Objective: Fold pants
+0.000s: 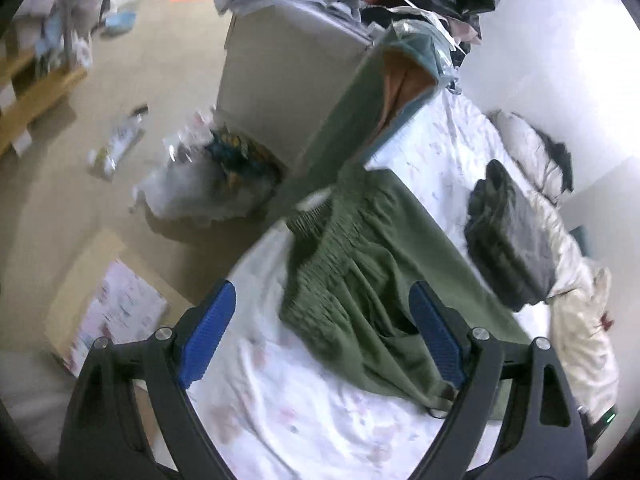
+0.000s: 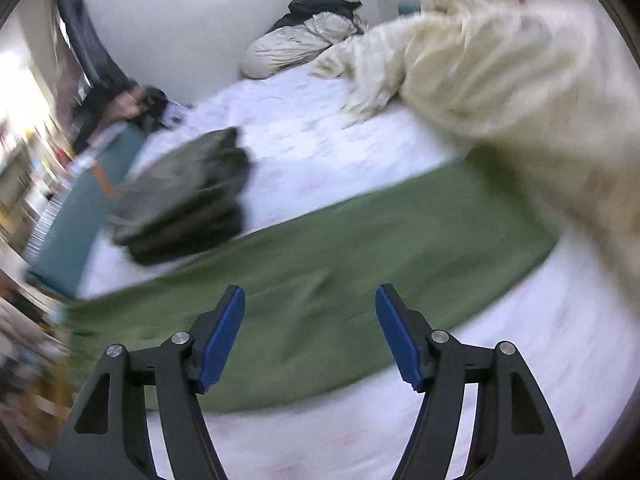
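Olive green pants [image 1: 372, 264] lie spread on a white floral bed sheet [image 1: 300, 408], their gathered elastic waistband toward the bed's edge. My left gripper [image 1: 322, 320] is open just above the waist end, holding nothing. In the right wrist view the pants [image 2: 340, 240] stretch across the bed as a long green band. My right gripper [image 2: 310, 320] is open above the band's middle, holding nothing. Both views are blurred by motion.
A folded dark grey garment stack [image 1: 508, 232] lies on the bed beyond the pants; it also shows in the right wrist view [image 2: 188, 196]. A cream duvet [image 2: 500, 80] is bunched at the right. A pillow [image 2: 296, 48] lies by the wall. A teal headboard [image 1: 360, 96] and cluttered floor [image 1: 120, 152] flank the bed.
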### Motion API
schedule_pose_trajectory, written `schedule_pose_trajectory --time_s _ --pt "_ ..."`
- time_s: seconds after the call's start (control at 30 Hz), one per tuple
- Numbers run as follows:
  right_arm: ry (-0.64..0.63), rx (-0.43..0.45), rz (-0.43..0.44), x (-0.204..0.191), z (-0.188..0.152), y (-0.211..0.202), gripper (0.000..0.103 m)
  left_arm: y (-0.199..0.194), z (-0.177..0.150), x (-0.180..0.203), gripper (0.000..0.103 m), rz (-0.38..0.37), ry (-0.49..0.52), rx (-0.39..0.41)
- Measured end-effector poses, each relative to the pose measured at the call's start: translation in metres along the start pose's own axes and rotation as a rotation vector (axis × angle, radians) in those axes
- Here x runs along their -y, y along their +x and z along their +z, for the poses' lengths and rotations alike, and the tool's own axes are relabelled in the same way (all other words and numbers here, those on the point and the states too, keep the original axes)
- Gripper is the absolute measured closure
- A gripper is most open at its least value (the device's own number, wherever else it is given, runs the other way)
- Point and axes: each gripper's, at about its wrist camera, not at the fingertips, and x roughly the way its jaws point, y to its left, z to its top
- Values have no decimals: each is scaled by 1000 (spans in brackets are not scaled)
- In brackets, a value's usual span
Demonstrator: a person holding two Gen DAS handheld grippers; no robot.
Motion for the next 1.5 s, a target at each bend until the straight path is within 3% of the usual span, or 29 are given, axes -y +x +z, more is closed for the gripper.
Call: schedule_pose_trajectory --time_s 0.17,0.33,0.43,0.53,0.6,0.67,0.8,0.83,0.87,0.93,1.0,1.13,1.27,1.37,1.5 --pt "65 -107 102 -16 -79 19 30 33 -65 0 17 -121 -146 -31" --pt "90 -191 46 1 -106 39 30 82 -115 0 18 -158 -220 -43" --pt "143 -171 29 21 -100 49 30 102 -112 -2 18 -126 -236 33" --pt "251 -170 28 49 -95 61 30 121 -92 3 18 -95 -179 125" --pt "295 -177 18 63 -94 69 30 131 -78 0 18 -86 -198 167" --pt "340 -188 -1 74 -95 73 30 135 -66 1 14 -87 -218 193" --pt "392 -202 8 85 -95 85 30 146 -44 -5 14 -101 -255 223" --pt "379 -201 -6 85 -95 86 30 149 -38 -7 23 -106 -264 230" --pt "371 -200 -16 85 -95 87 30 150 -34 -8 43 -111 -264 236" --pt "362 -201 -21 87 -95 86 30 149 -25 -6 68 -112 -230 232" --pt "354 -192 -26 88 -94 84 30 138 -23 5 83 -88 -133 255" --pt "430 -142 59 103 -90 77 30 110 -25 28 87 -36 -42 305" --pt "477 -89 18 134 -86 68 28 80 -25 63 88 28 76 378" --pt "533 -52 81 169 -73 77 28 58 -32 93 89 36 181 456" --pt "584 49 119 222 -40 85 28 50 -22 105 90 17 173 417"
